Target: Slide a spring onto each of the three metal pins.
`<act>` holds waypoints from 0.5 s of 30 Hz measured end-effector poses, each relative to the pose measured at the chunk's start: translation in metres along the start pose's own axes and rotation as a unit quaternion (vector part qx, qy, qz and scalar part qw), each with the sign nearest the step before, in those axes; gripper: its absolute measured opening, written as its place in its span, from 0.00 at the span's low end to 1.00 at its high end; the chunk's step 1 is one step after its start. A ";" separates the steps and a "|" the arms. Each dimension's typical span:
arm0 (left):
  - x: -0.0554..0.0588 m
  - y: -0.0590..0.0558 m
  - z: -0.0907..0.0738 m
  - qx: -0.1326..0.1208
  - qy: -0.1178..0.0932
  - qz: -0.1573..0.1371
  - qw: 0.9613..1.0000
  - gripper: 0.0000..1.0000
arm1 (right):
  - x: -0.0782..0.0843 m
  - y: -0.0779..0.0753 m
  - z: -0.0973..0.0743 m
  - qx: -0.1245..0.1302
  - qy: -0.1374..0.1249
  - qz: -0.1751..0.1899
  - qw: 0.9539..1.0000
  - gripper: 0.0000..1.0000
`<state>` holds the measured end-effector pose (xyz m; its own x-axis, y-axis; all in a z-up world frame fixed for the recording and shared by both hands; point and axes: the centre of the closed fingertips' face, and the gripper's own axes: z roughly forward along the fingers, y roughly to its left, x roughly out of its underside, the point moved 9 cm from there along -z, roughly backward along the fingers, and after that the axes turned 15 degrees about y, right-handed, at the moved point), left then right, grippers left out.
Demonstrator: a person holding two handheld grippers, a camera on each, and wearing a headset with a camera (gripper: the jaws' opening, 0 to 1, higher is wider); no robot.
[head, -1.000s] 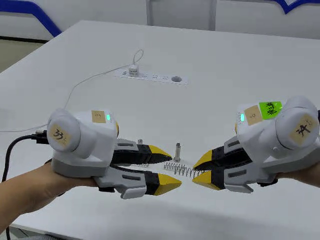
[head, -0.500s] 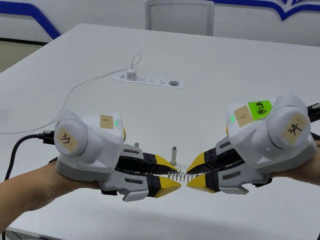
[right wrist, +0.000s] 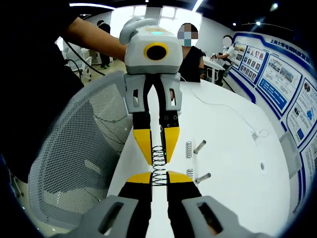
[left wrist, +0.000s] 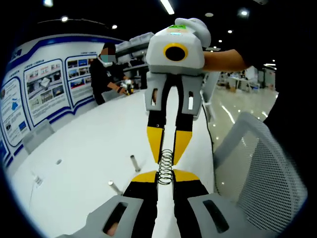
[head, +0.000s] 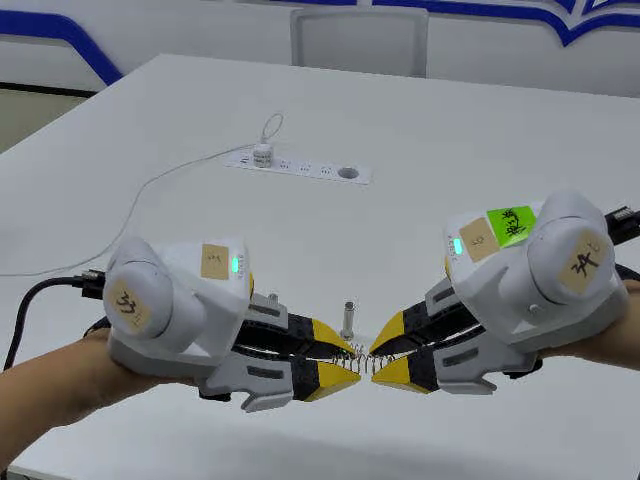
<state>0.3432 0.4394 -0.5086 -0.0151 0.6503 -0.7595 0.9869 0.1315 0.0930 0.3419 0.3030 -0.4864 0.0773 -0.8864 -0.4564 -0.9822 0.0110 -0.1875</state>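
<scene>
I read this as an office showroom or demo hall, not a home or a workshop. I am working at a long white meeting table (head: 420, 150), with a power strip (head: 300, 166) lying on its top and a white cable (head: 170, 175) trailing away from it. A grey chair (head: 360, 40) stands at the far end, and a mesh office chair (right wrist: 74, 148) sits beside the table's edge. Printed display boards (left wrist: 44, 89) framed in blue line the wall. Ceiling lights (left wrist: 167, 6) shine overhead, a person (left wrist: 101, 79) stands at a further table, and the floor (left wrist: 237, 106) beyond is glossy.
</scene>
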 end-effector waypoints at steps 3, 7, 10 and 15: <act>-0.002 0.002 -0.003 0.002 -0.006 0.002 1.000 0.10 | 0.000 -0.001 -0.002 0.004 -0.010 -0.002 1.000 0.12; -0.005 0.000 -0.003 0.004 -0.012 0.006 1.000 0.10 | -0.003 -0.001 -0.005 0.003 -0.048 0.009 0.999 0.18; -0.005 -0.001 -0.003 0.004 -0.010 0.013 1.000 0.10 | 0.002 0.000 -0.001 0.004 -0.018 -0.003 1.000 0.17; -0.003 -0.002 -0.005 0.000 -0.005 0.017 1.000 0.10 | 0.006 0.001 0.001 0.002 -0.024 0.016 1.000 0.17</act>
<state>0.3410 0.4403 -0.5032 0.0195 0.6462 -0.7629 0.9869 0.1096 0.1181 0.3416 0.2979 -0.4901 0.0537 -0.8619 -0.5043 -0.9837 0.0410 -0.1748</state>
